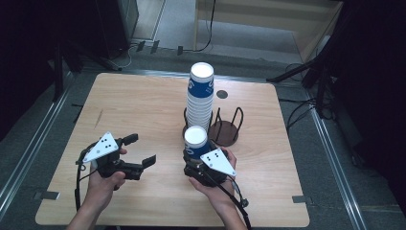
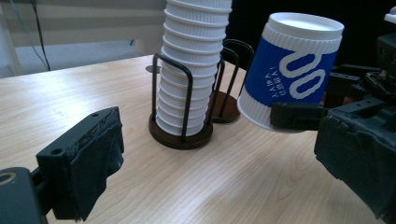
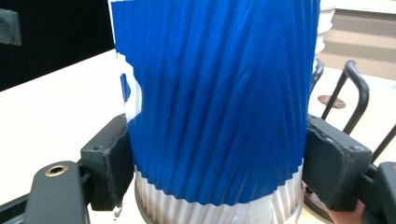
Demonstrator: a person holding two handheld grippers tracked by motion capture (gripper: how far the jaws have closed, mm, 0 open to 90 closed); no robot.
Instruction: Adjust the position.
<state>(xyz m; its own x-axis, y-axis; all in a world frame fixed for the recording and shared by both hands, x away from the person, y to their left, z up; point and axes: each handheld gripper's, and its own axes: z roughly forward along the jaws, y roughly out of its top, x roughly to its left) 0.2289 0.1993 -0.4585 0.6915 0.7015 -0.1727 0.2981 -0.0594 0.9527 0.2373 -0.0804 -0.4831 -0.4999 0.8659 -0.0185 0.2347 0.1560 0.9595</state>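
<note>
I took the table (image 1: 143, 100) as my base and the stack (image 1: 200, 96) of nested cups as my landmark; it stood tall in the near-side ring of a wire holder (image 2: 182, 133), toward the far middle of the table. The holder's second ring (image 1: 225, 129), just right of the stack, had no cups in it.

My right gripper (image 1: 203, 165) sat just in front of the stack, its jaws clamped on the lower body of a single blue cup (image 1: 196, 141). In the right gripper view the two pads pressed either side of the ribbed sleeve (image 3: 215, 102). In the left gripper view the cup (image 2: 292, 70) hung clear of the wood, tilted, its base toward the stack.

My left gripper (image 1: 139, 151) rested well to the left of the stack, jaws wide apart and holding nothing.

I judged the step in hand to be carrying the lone cup, either just lifted off the stack or bound for it; I could not tell which. If it was to go in the empty ring, the next move called for righting the cup, centring it over that ring and lowering it between the wires without knocking the stack.
</note>
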